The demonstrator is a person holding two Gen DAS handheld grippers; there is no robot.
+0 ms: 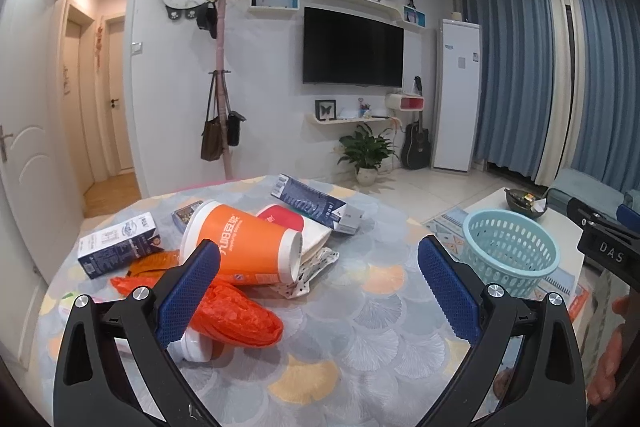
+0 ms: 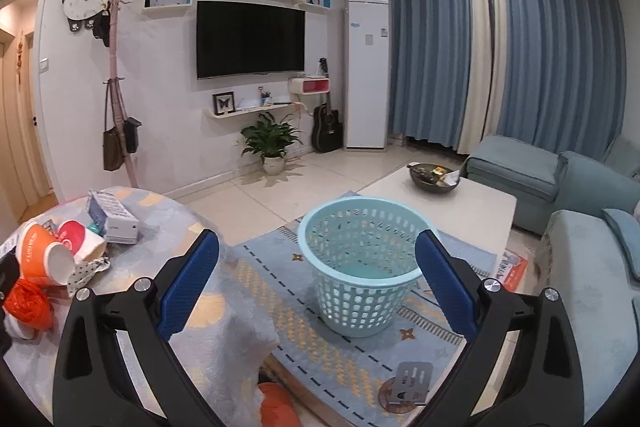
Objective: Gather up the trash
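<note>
Trash lies heaped on the table [image 1: 360,339]: an orange cup [image 1: 240,247] on its side, an orange plastic bag [image 1: 236,319] just in front of it, cartons around it. Beyond the table's edge stands the light blue basket [image 2: 360,267] on the rug. Left hand-held gripper [image 1: 318,291] and right hand-held gripper [image 2: 316,287] both gape wide, holding nothing.

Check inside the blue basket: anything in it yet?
The basket shows only its bare blue bottom, with no trash visible. The near wall hides the part of the floor just behind it.
</note>
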